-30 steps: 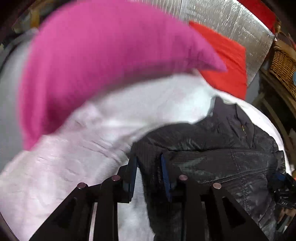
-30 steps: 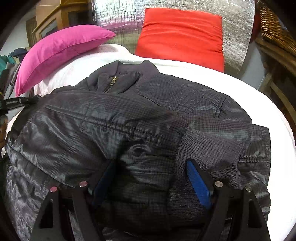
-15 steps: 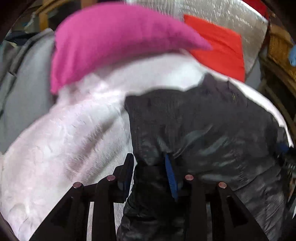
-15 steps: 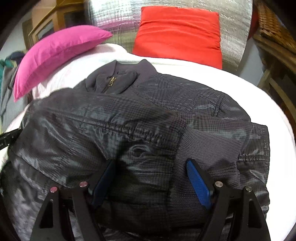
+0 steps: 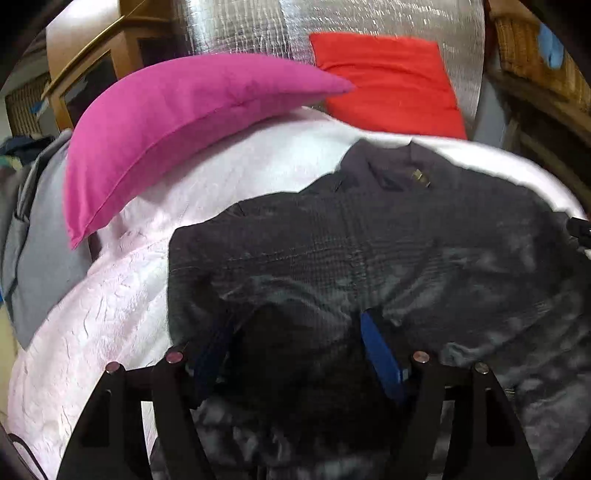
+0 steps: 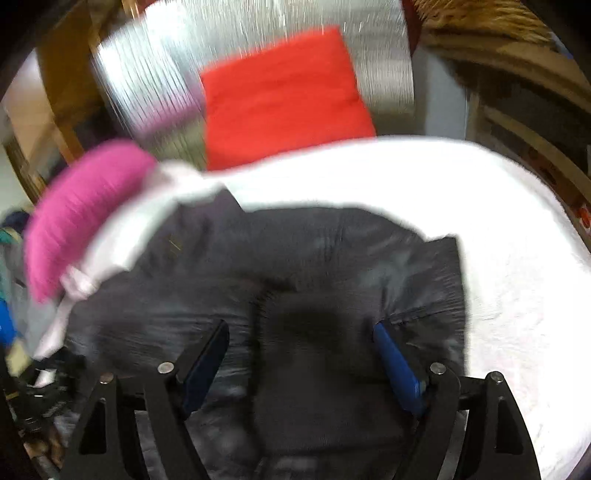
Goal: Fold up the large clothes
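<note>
A dark grey jacket [image 5: 369, 240] lies on the white bed cover [image 5: 110, 314], collar and zipper toward the far side. My left gripper [image 5: 295, 343] is wide open, its blue pads on either side of a dark bunch of the jacket's near left part. My right gripper [image 6: 303, 354] is also wide open, with the jacket [image 6: 295, 258] and its ribbed knit cuff [image 6: 317, 332] between the fingers. The right wrist view is motion-blurred.
A pink pillow [image 5: 166, 122] and a red pillow [image 5: 388, 81] lie at the bed's far side against a silver foil panel [image 5: 332, 29]. Grey clothing [image 5: 40, 240] hangs off the bed's left. Wicker and wooden furniture [image 5: 535, 74] stands at the right.
My left gripper has opened from a narrow gap to wide and shifted right over the jacket. My right gripper stays open and has swung to the right and nearer the jacket's right edge.
</note>
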A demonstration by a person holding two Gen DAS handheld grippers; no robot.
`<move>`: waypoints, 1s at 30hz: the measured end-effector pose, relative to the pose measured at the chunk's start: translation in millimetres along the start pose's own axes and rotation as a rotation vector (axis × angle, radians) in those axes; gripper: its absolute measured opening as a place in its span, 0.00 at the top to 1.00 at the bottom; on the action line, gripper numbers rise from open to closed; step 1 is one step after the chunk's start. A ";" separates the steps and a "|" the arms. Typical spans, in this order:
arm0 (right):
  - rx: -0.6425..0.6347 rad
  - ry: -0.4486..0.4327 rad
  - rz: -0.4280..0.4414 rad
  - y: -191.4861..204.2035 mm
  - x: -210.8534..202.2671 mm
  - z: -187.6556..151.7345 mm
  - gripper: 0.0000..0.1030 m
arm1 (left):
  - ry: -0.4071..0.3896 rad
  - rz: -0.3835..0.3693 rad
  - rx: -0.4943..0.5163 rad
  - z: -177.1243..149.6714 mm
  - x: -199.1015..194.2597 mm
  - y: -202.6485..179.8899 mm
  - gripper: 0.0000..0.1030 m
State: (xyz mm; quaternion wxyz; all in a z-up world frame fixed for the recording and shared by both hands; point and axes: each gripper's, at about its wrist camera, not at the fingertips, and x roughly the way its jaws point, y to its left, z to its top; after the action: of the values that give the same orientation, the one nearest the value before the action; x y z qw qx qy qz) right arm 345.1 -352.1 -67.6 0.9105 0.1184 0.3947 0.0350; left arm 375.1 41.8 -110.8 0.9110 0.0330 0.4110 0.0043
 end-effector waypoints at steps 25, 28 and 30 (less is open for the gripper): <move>0.114 -0.490 -0.099 -87.3 -418.6 -193.8 0.19 | 0.058 -0.007 -0.253 -239.6 -210.1 95.5 0.27; 0.085 -0.583 -0.086 -77.3 -456.0 -186.0 0.17 | 0.034 0.013 -0.262 -238.6 -224.9 92.4 0.27; 0.065 -0.597 -0.069 -70.1 -467.0 -181.9 0.14 | 0.014 0.030 -0.259 -236.2 -234.1 88.1 0.27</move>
State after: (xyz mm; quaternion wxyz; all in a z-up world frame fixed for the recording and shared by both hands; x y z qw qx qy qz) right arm -109.6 -459.3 127.0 0.9826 0.1391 0.1142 -0.0451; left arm 44.9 134.8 -85.8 0.9045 -0.0787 0.4130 0.0713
